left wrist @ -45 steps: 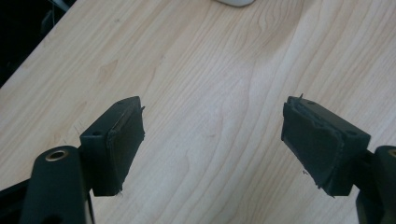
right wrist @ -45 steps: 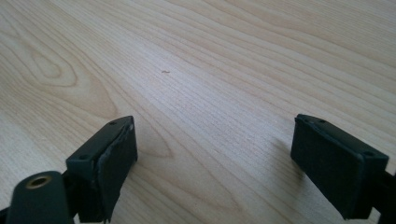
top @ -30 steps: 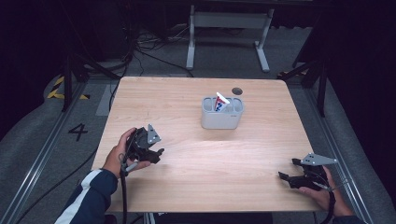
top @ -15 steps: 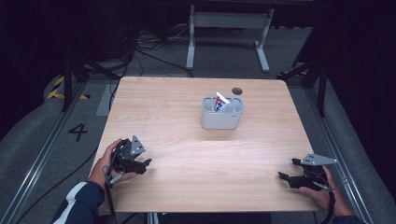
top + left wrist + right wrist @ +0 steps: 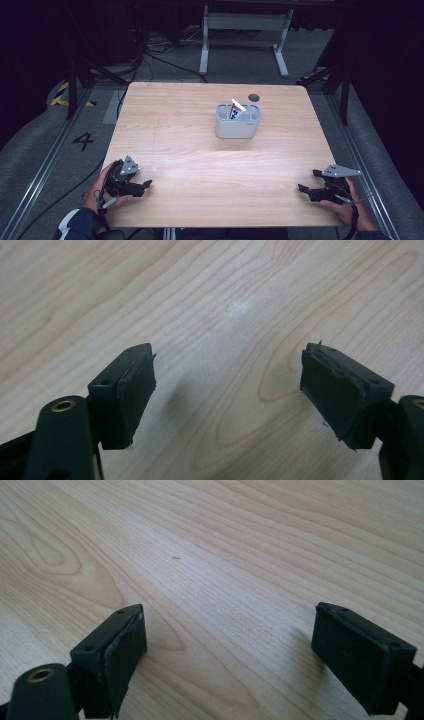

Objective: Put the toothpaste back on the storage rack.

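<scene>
High view: left gripper (image 5: 142, 186) pulled back to near desk (image 5: 200, 165) edge, away from holder (image 5: 238, 121) with tube (image 5: 235, 110); both grippers' fingers gape, empty; right gripper (image 5: 303, 189) parked. Looks finished.

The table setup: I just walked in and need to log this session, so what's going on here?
A person sits at a wooden table with a hand-held gripper in each hand. The left gripper rests at the near left edge, the right gripper at the near right edge; both are open, with nothing between the jaws. A grey holder stands apart from both, toward the far side of the table, with a white toothpaste tube sticking out. Nothing is being handled.
</scene>
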{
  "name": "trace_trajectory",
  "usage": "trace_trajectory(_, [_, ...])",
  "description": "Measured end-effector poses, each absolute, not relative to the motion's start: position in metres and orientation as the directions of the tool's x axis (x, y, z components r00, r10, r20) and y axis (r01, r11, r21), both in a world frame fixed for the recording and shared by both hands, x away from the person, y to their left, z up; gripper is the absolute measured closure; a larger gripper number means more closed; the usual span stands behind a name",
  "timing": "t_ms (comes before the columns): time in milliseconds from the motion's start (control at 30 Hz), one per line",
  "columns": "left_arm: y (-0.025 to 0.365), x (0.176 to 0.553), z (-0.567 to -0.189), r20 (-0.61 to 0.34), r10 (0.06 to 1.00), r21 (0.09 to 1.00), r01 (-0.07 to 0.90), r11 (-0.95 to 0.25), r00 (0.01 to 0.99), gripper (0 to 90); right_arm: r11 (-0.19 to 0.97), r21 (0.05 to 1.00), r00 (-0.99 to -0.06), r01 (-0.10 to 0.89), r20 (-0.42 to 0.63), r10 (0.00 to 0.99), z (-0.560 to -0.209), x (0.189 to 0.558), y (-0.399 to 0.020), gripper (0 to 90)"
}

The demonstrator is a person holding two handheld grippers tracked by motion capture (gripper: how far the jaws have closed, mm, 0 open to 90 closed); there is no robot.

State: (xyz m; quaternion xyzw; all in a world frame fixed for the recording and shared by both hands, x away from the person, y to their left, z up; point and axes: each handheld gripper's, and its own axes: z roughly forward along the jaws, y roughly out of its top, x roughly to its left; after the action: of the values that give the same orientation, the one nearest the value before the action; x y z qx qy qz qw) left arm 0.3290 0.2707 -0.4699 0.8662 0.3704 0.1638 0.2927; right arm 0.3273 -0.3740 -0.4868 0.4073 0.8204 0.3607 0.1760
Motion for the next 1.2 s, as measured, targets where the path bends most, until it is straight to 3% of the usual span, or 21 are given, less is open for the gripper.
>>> trace_trajectory(133, [0.287,0.325,-0.478,-0.015,0.758,0.674,0.567,-0.475,0.653,21.8,0.408,0.735,-0.606,0.542,0.005,0.796,-0.487,0.327,-0.374,14.5])
trace_trajectory(267, [0.294,0.321,-0.481,-0.024,0.751,0.7,0.548,-0.459,0.66,21.5,0.408,0.735,-0.606,0.541,0.005,0.795,-0.487,0.327,-0.374,14.5])
trace_trajectory(1200, [0.288,0.321,-0.482,0.002,0.778,0.689,0.563,-0.456,0.628,14.5,0.409,0.736,-0.609,0.54,0.006,0.793,-0.487,0.325,-0.375,14.8])
